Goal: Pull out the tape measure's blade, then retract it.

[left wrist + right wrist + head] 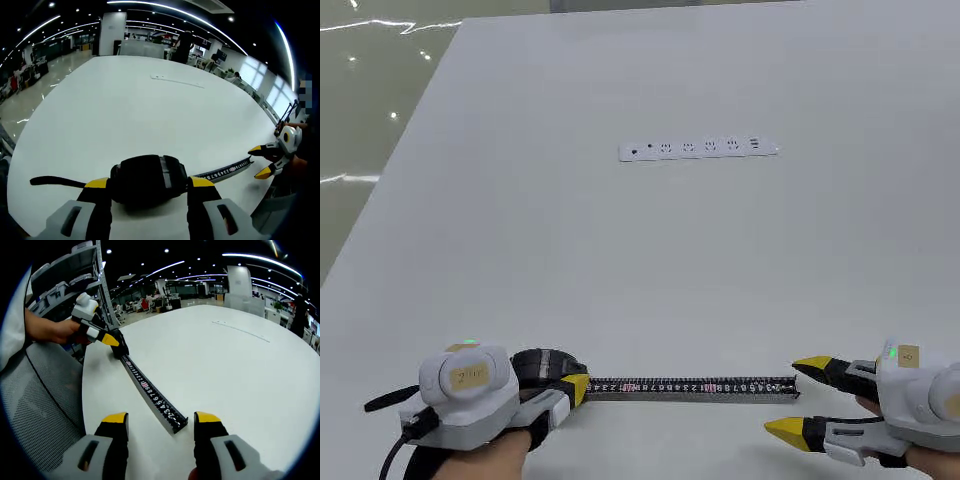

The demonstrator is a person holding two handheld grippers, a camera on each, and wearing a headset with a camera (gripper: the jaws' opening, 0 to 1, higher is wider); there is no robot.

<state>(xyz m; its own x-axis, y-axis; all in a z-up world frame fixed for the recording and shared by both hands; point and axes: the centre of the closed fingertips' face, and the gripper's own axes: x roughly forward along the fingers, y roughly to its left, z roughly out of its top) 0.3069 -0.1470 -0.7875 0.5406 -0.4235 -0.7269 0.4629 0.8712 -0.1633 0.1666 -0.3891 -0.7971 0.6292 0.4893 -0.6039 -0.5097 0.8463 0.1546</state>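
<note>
White table (pixel 620 250): my left gripper (pixel 149 182) clamps the case (pixel 542 366), the blade (pixel 690 386) lying flat toward my right gripper (pixel 161 417), whose jaws stand apart either side of its tip. Nothing pins that tip, so a fast recoil could whip it about.

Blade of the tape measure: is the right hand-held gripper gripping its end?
No: the right hand-held gripper stands open, and the end of the blade lies free on the table between its jaws.
</note>
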